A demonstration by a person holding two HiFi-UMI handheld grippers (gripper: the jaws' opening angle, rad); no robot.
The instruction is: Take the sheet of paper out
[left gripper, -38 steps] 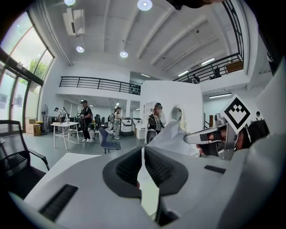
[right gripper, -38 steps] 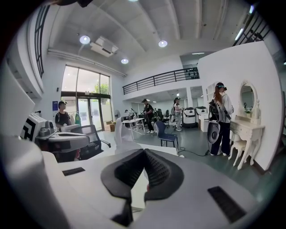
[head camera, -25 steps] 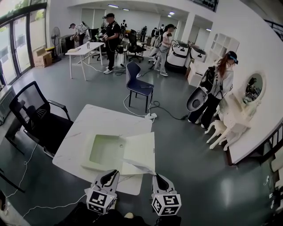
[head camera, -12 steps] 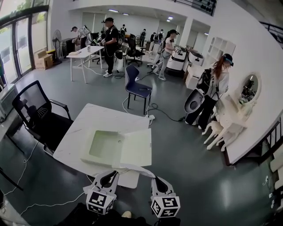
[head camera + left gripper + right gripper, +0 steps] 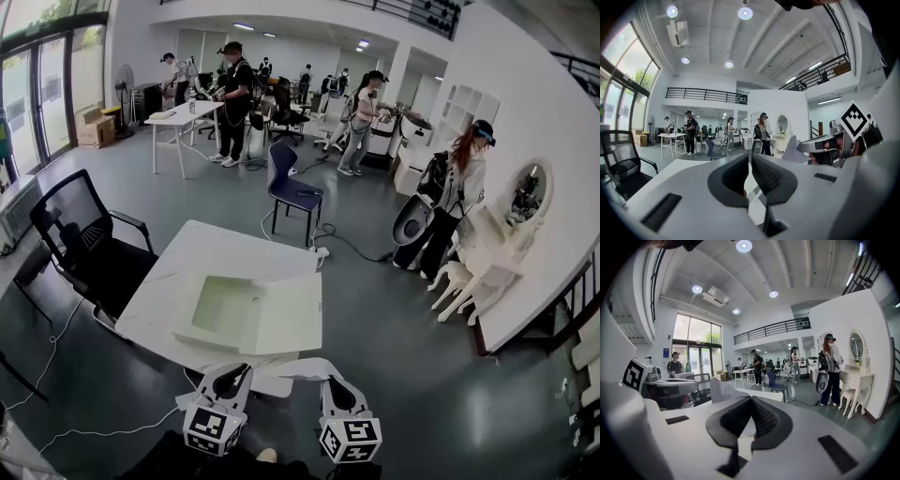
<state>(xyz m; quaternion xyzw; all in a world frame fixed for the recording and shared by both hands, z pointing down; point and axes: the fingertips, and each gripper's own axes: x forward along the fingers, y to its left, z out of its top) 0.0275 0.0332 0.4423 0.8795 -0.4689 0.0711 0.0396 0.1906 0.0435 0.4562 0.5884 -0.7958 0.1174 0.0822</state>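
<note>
A white sheet of paper hangs stretched between my two grippers, just off the near edge of the white table. My left gripper is shut on its left end, and my right gripper on its right end. In the left gripper view the jaws meet on a thin edge, and the sheet rises to their right. The right gripper view shows the jaws pressed together, with the sheet standing up at their left. An open pale-green box with its white lid lies on the table.
A black office chair stands left of the table and a blue chair behind it. Cables run over the grey floor. Several people stand farther back and at the right, near a white dressing table.
Both grippers have drawn back toward me with the sheet. It has come off the open box's lid and now hangs past the table's near edge.
</note>
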